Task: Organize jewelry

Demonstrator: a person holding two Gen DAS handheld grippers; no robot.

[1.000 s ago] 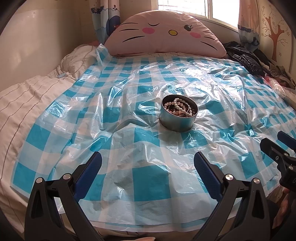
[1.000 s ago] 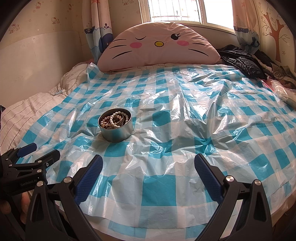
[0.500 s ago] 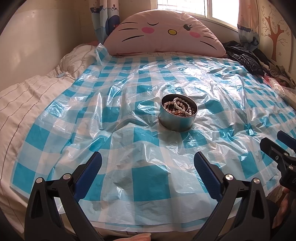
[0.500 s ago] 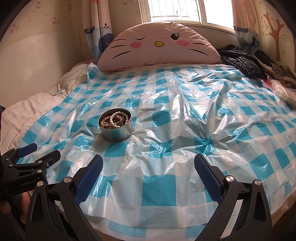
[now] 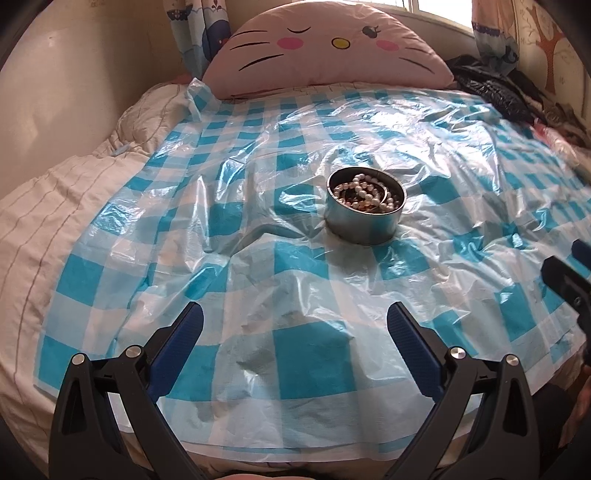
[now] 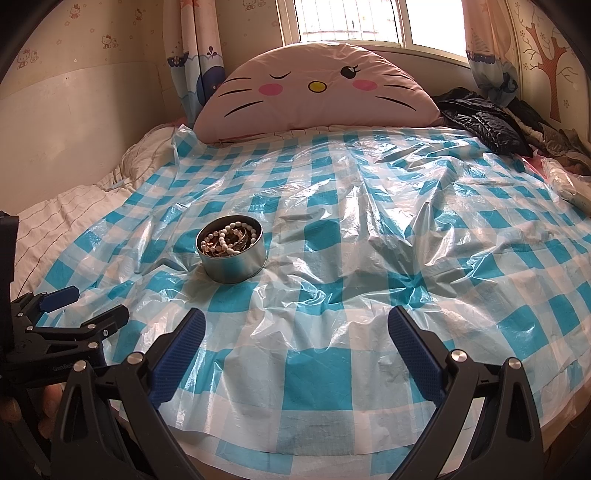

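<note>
A round metal tin [image 6: 233, 254] heaped with pearl beads [image 6: 226, 240] sits on the blue-checked plastic sheet [image 6: 369, 258]. The right gripper [image 6: 295, 325] hangs spread wide above the sheet's near edge, the left gripper [image 6: 92, 306] beside it.

We look across a bed [image 6: 55, 221] covered by a crinkled plastic sheet [image 6: 332, 229] checked in blue and white, with striped pale bedding bare along its left side. At the head leans a big pink cat-face cushion [image 6: 314, 92]. Behind it a window [image 6: 369, 22] lets in bright daylight, flanked by patterned curtains [image 6: 192, 55]. The left wall [image 6: 74, 96] is cream, its upper part papered with small cat figures; the right wall [image 6: 550, 66] shows a painted tree. Dark clothing [image 6: 484, 122] lies heaped in the bed's far right corner.
</note>
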